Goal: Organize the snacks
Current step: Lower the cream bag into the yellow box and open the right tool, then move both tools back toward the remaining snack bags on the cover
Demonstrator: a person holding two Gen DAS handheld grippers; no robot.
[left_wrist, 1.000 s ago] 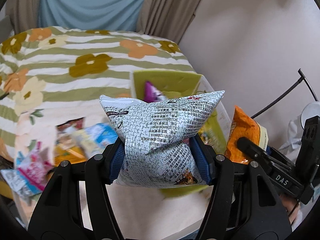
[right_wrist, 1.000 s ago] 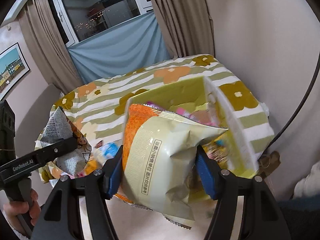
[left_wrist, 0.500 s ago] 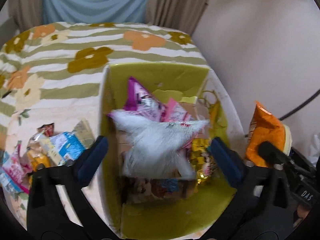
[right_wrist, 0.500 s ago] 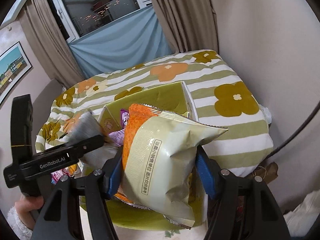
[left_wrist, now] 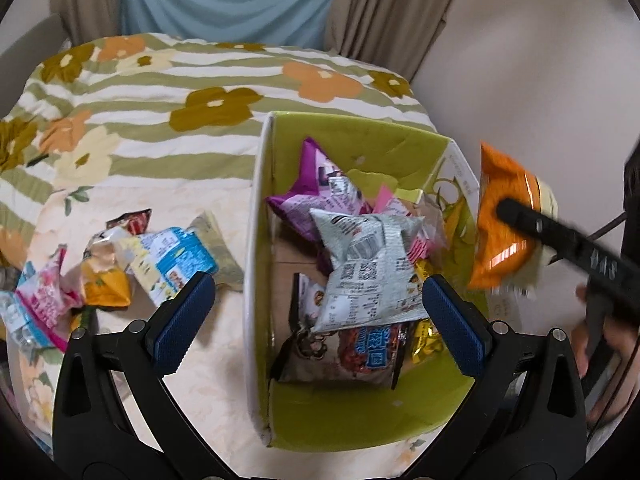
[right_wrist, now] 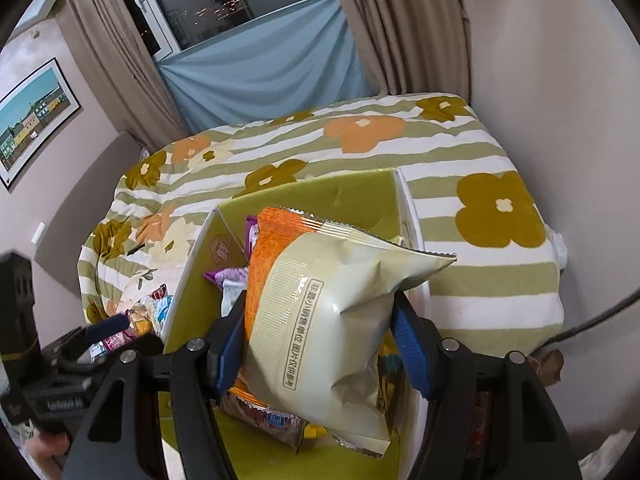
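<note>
A green box (left_wrist: 356, 420) with white outer walls stands on the flowered bed and holds several snack bags. A silver printed bag (left_wrist: 368, 268) lies on top of them. My left gripper (left_wrist: 320, 324) is open and empty above the box. My right gripper (right_wrist: 320, 344) is shut on an orange and cream snack bag (right_wrist: 328, 320), held above the box (right_wrist: 316, 196). That bag also shows in the left wrist view (left_wrist: 504, 224), at the box's right side.
Several loose snack packets (left_wrist: 152, 260) lie on the bedspread left of the box. A wall runs close along the right of the bed. A curtained window stands behind the bed. A dark cable (right_wrist: 592, 320) hangs at the right.
My left gripper opened and dropped the silver bag into the box. My right gripper carried its orange and cream bag over the box.
</note>
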